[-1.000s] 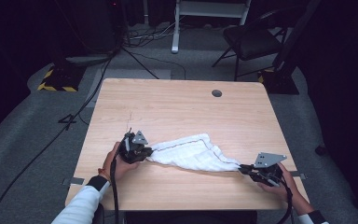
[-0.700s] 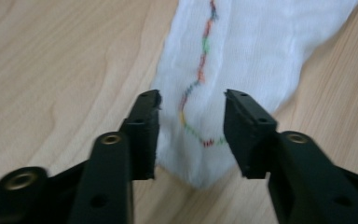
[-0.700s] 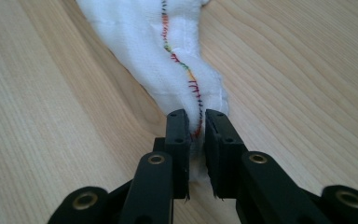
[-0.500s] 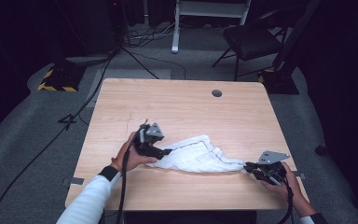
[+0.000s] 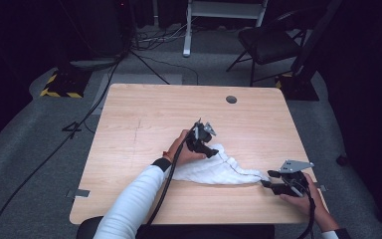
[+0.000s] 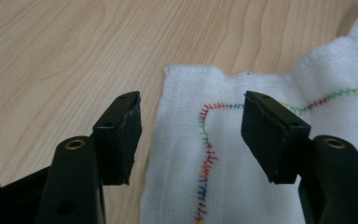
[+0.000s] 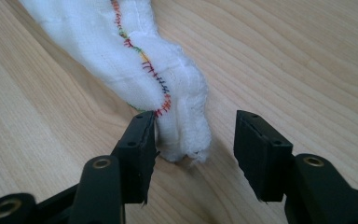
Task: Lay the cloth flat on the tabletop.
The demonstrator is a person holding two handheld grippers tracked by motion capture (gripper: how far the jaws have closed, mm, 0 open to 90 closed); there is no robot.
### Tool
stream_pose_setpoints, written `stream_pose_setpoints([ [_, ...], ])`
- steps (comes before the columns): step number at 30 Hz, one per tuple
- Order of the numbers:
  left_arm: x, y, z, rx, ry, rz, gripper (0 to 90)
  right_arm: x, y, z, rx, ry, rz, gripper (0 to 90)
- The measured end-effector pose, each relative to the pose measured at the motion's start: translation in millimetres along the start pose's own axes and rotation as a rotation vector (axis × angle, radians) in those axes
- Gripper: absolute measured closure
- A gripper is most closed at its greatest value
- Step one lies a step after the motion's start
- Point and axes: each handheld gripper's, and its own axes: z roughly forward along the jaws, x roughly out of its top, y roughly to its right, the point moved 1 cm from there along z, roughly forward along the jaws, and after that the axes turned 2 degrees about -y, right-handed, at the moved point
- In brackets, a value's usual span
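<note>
A white cloth (image 5: 219,172) with multicoloured stitching lies bunched on the wooden table (image 5: 144,114) near the front edge. My left gripper (image 5: 213,151) hovers over the cloth's upper left part. In the left gripper view it is open (image 6: 193,100), a flat stitched corner of the cloth (image 6: 182,154) lies between the jaws untouched, and the jaws have just opened and then narrowed slightly. My right gripper (image 5: 265,180) sits at the cloth's narrow right end. Its jaws (image 7: 196,116) have just been opening, and the twisted cloth end (image 7: 135,60) rests on the table between them, brushing one pad.
A round cable hole (image 5: 231,99) sits in the table's far right part. Beyond the table are a dark chair (image 5: 268,45), a white stand (image 5: 224,15) and cables (image 5: 99,99) on the grey floor. Bare wood stretches across the table's far and left parts.
The left hand swept right and away across the table, bringing the cloth's left end over toward the middle. Both grippers, earlier shut on the cloth's ends, have opened and let go.
</note>
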Motion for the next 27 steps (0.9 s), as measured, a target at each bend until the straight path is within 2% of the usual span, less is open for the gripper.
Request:
stream_pose_setpoints([
  [2,-0.2,-0.4,1.7,0.004,-0.004,-0.001,47.0,-1.2,1.8,1.3,0.009,0.001,0.010,50.0],
  [3,-0.8,-1.4,2.8,-0.007,-0.009,0.004,51.7,-1.7,3.0,2.3,0.012,0.003,0.015,51.6],
  [4,-2.1,-1.9,4.2,-0.016,-0.020,0.005,51.7,-1.7,3.0,2.3,0.012,0.003,0.015,51.6],
  [5,-5.4,-2.7,6.6,-0.030,-0.032,0.004,57.3,-2.7,4.2,3.3,0.026,0.013,0.017,58.0],
  [7,-7.5,-4.7,6.0,-0.052,-0.014,-0.007,64.5,-2.4,3.8,3.1,0.029,0.012,0.008,65.7],
  [8,-7.5,-4.7,6.0,-0.052,-0.014,-0.007,69.2,-2.4,3.8,3.1,0.029,0.012,0.008,65.7],
  [9,-8.9,-4.7,5.5,-0.064,-0.012,-0.011,73.1,-1.6,2.4,3.5,0.032,0.015,-0.007,74.7],
  [10,-9.4,-5.2,5.6,-0.070,-0.006,0.002,73.1,-1.6,2.4,3.5,0.032,0.015,-0.007,74.7],
  [11,-9.8,-5.0,4.3,-0.066,-0.004,0.009,79.4,-0.8,1.5,4.0,0.028,0.022,-0.024,80.4],
  [14,-10.3,-4.7,1.5,-0.051,0.001,0.018,82.4,1.0,1.0,1.3,0.025,0.047,-0.032,82.5],
  [15,-9.6,-5.6,-8.1,-0.043,0.046,0.011,82.8,4.8,2.0,-6.6,0.016,0.097,-0.028,83.4],
  [16,-9.6,-5.6,-8.1,-0.043,0.046,0.011,83.0,4.8,2.0,-6.6,0.016,0.097,-0.028,83.4],
  [18,-7.5,-6.0,-20.4,-0.026,0.087,0.016,83.2,9.1,3.3,-14.0,0.011,0.140,-0.021,83.9],
  [19,-5.4,-5.4,-33.2,-0.015,0.108,0.029,83.3,14.7,3.3,-20.7,-0.007,0.170,-0.031,84.1],
  [22,-4.2,-1.9,-56.4,0.000,0.160,0.044,83.4,21.8,3.6,-30.6,-0.019,0.215,-0.036,84.1],
  [23,-4.2,-1.9,-56.4,0.000,0.160,0.044,83.4,24.2,3.6,-34.1,-0.021,0.226,-0.038,84.1],
  [24,-3.8,1.6,-71.1,0.009,0.183,0.061,83.4,27.7,3.9,-38.6,-0.026,0.240,-0.045,84.2],
  [26,-3.0,5.9,-85.2,0.022,0.195,0.080,83.4,34.2,4.2,-45.0,-0.030,0.264,-0.055,84.3],
  [27,-3.0,5.9,-85.2,0.022,0.195,0.080,83.4,34.2,4.2,-45.0,-0.030,0.264,-0.055,84.3],
])
